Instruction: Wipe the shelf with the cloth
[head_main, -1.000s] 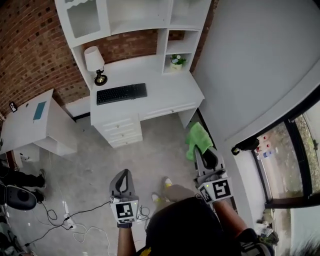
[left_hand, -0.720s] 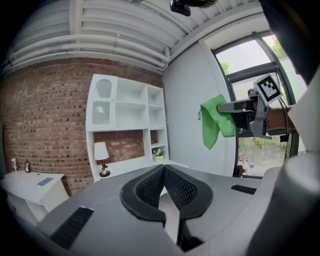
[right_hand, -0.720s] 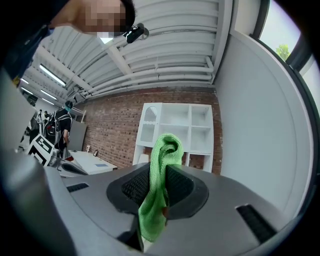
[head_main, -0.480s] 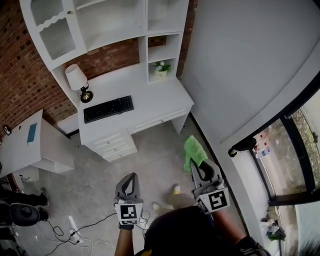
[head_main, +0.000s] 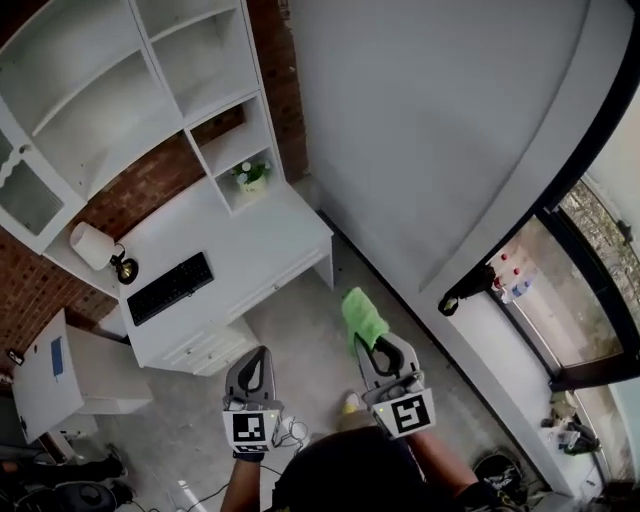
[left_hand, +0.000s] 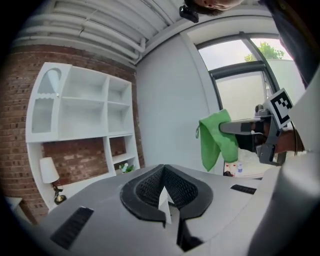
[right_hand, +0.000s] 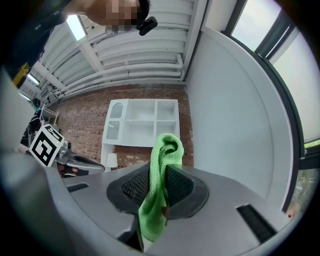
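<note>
Closer to the shelf (head_main: 150, 110) than before
Right gripper (head_main: 372, 345) clamps the green cloth (head_main: 363, 315); left gripper (head_main: 257, 362) closed, empty.

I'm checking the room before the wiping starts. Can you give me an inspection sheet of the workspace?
Surface: white shelf above the desk, cubbies mostly bare; not yet reached.
Job's things: green cloth, pinched in the right claw, hanging free.
Clutter: keyboard and lamp on the desk; small plant in a low cubby.
Grippers: left claw shut, empty; right claw shut on the cloth.
Cables: white cable loops on the floor.
Surroundings: brick wall behind the shelf, window at right, side table at left.
</note>
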